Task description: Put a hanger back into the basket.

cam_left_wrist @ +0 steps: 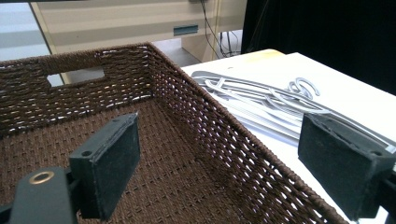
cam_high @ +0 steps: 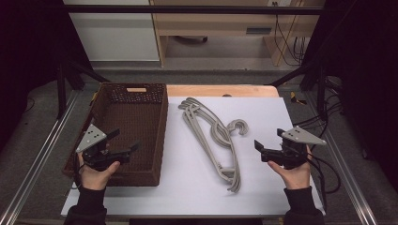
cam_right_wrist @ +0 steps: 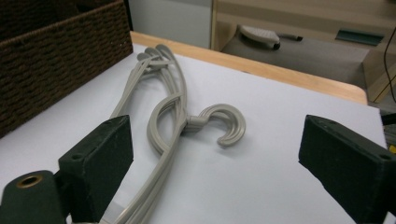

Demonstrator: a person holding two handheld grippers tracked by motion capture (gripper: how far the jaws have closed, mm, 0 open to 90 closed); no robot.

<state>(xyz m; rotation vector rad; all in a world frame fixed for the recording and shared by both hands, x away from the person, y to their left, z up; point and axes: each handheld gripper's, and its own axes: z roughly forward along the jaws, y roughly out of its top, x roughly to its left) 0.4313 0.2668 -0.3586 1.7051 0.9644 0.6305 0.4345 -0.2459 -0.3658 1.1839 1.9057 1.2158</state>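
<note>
A stack of grey plastic hangers point(cam_high: 213, 136) lies on the white tabletop, hooks turned to the right; they appear again as the hangers point(cam_right_wrist: 173, 116) and the hangers point(cam_left_wrist: 261, 100). A dark brown woven basket point(cam_high: 157, 136) stands to their left with nothing inside it. My left gripper point(cam_high: 126, 140) hovers over the basket's near part, open, its jaws wide apart with nothing between them. Held by a hand right of the hangers, my right gripper point(cam_high: 268, 143) is open and bare, pointing left toward them.
The white sheet point(cam_high: 263, 187) covers a wooden table point(cam_high: 220, 90). Metal rails point(cam_high: 28, 178) run along both sides. Cables point(cam_high: 328, 164) trail off at the right. Beyond the far edge stands light wooden furniture point(cam_high: 211, 28) on the floor.
</note>
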